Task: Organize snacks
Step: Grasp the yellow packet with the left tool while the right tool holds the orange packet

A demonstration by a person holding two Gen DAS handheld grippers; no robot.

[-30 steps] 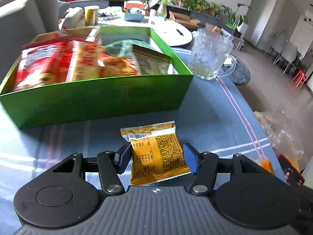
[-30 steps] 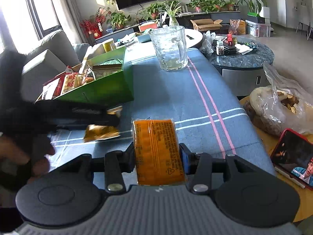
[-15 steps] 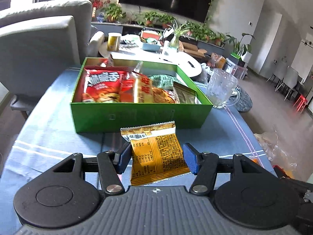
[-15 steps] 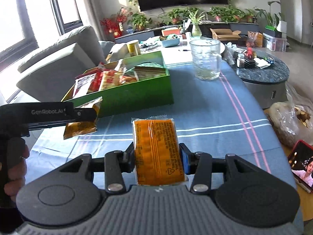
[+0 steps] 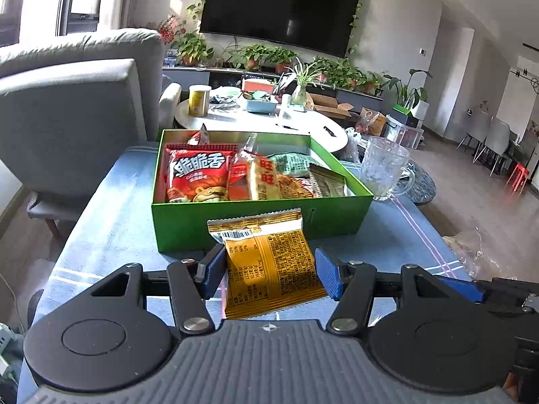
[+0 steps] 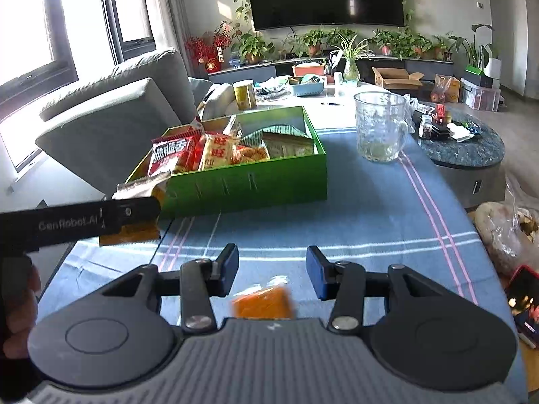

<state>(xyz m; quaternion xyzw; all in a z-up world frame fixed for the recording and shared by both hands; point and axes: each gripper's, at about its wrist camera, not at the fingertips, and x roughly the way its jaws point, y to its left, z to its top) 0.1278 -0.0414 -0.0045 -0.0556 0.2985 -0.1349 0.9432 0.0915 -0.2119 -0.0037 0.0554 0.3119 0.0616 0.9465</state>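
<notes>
A green box (image 5: 262, 222) holding several snack packs stands on the blue tablecloth; it also shows in the right wrist view (image 6: 249, 185). My left gripper (image 5: 269, 269) is shut on a yellow snack packet (image 5: 269, 262) and holds it above the table, short of the box's near wall. It shows from the side in the right wrist view (image 6: 101, 219). My right gripper (image 6: 273, 269) is open and empty. An orange snack packet (image 6: 262, 304) is blurred below and between its fingers, over the cloth.
A glass mug (image 6: 380, 131) stands right of the box. A grey sofa (image 5: 67, 118) is at the left. A plastic bag (image 6: 505, 232) and a phone (image 6: 525, 303) lie off the table's right edge. A cluttered white table (image 5: 262, 121) stands behind.
My right gripper opened and let go of the orange packet, which is dropping. Both grippers rose and drew back from the box. The left still holds the yellow packet.
</notes>
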